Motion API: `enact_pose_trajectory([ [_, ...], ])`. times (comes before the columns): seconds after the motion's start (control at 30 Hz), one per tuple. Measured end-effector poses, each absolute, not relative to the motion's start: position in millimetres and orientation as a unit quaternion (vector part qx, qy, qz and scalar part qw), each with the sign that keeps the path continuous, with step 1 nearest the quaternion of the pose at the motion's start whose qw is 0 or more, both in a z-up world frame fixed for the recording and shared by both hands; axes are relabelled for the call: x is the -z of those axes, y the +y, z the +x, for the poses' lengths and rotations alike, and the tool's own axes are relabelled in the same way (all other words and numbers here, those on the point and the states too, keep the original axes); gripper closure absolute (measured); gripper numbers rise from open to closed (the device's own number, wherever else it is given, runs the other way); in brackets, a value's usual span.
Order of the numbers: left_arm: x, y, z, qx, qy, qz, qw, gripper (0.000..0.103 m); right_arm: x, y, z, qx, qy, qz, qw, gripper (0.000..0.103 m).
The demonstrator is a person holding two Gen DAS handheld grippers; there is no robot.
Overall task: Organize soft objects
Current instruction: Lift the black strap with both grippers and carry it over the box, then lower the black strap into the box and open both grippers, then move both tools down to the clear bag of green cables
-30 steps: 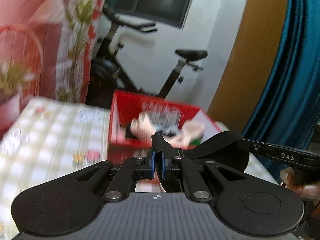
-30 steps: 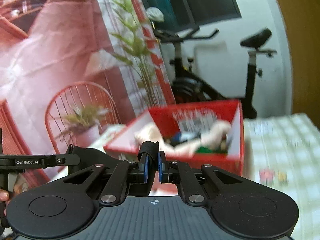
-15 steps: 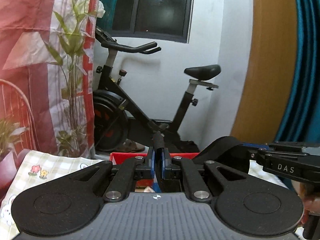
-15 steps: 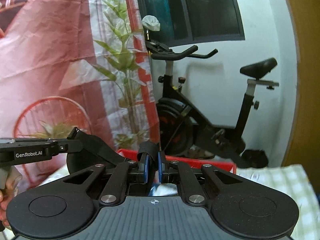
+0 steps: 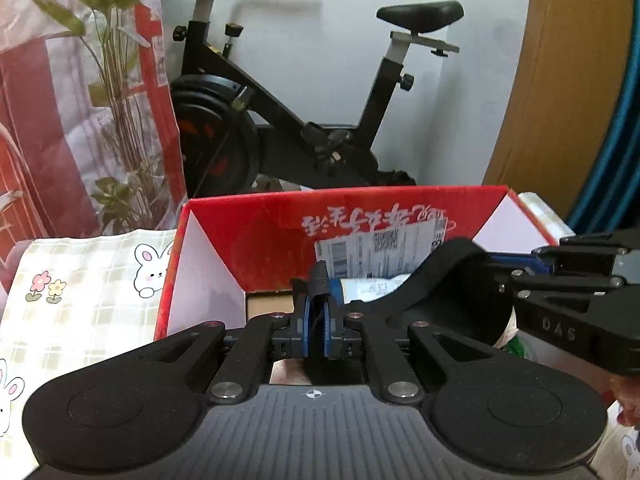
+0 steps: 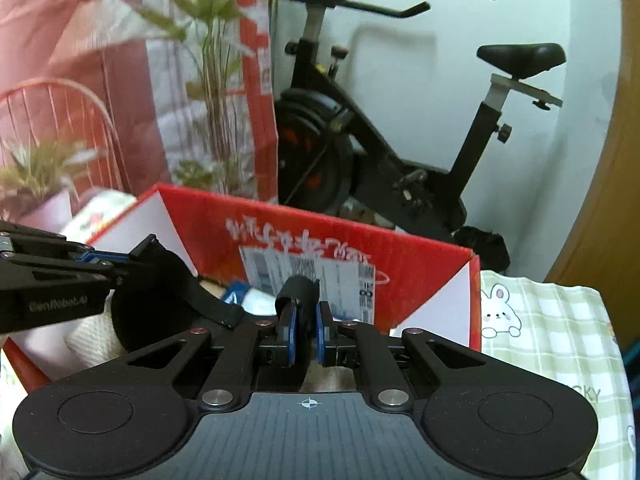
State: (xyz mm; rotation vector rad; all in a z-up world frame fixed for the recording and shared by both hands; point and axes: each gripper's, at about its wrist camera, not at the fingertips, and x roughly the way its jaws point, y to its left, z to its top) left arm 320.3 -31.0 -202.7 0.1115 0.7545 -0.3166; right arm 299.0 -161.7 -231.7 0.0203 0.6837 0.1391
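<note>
A black soft band hangs between my two grippers over a red cardboard box [image 5: 256, 236]. My left gripper [image 5: 316, 308] is shut on one end of the black band [image 5: 444, 272]. My right gripper [image 6: 303, 312] is shut on the other end of the band [image 6: 160, 300]. The box also shows in the right wrist view [image 6: 404, 260]; it holds a white knitted item [image 6: 94, 340] and a blue-and-white package [image 5: 372, 286], mostly hidden by the grippers.
The box stands on a table with a checked bunny-print cloth [image 5: 80, 292], which also shows in the right wrist view [image 6: 548, 320]. Behind it are an exercise bike [image 5: 304, 120], a tall plant [image 5: 116, 128], a red curtain and a red wire chair [image 6: 60, 120].
Both grippers tilted up toward the wall and bike, then came back down over the box. Both stay shut on the band.
</note>
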Motion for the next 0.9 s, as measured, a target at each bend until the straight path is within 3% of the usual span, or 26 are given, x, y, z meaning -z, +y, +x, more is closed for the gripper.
enact_pose_trajectory([
  [0.17,202.4,-25.7,316.1,0.162,0.363,0.048,0.916,0.094,234.6,-153.0,299.7,-0.067,0.344,-0.003,0.936,0.093],
  [0.2,200.8,-28.9,316.9,0.165,0.358,0.05,0.918,0.089,231.9,-153.3,299.0,-0.063,0.344,-0.005,0.937,0.09],
  [0.27,193.6,-31.7,314.7,0.161,0.344,0.052,0.923,0.07,227.4,-156.2,293.2,-0.053,0.339,-0.005,0.939,0.078],
  [0.3,188.8,-28.0,311.1,0.158,0.337,0.047,0.927,0.052,224.0,-158.2,289.4,-0.052,0.332,-0.002,0.942,0.076],
  [0.33,184.2,-25.2,308.8,0.156,0.329,0.04,0.931,0.043,220.2,-158.3,284.7,-0.049,0.325,0.0,0.944,0.074],
  [0.4,173.5,-17.1,300.6,0.155,0.312,0.025,0.937,0.042,213.0,-161.1,275.1,-0.05,0.315,0.003,0.948,0.065],
  [0.47,162.9,-9.2,289.9,0.154,0.304,0.016,0.94,0.04,206.2,-162.9,263.4,-0.053,0.306,0.004,0.951,0.049],
  [0.6,148.4,-0.9,260.6,0.169,0.286,0.016,0.943,0.029,194.4,-167.8,232.5,-0.071,0.282,0.026,0.957,0.04],
  [0.67,146.2,-1.0,243.7,0.178,0.279,0.026,0.943,0.025,190.8,-170.4,215.4,-0.079,0.27,0.04,0.959,0.025],
  [0.73,145.9,2.7,222.9,0.185,0.273,0.04,0.943,0.014,188.5,-171.3,195.2,-0.078,0.257,0.04,0.962,0.013],
  [0.83,151.4,8.1,194.9,0.196,0.266,0.051,0.942,0.002,186.4,-170.8,165.0,-0.083,0.236,0.035,0.968,0.0],
  [0.9,158.1,11.6,176.8,0.206,0.264,0.054,0.941,0.0,187.0,-171.2,146.0,-0.087,0.223,0.034,0.97,0.0],
])
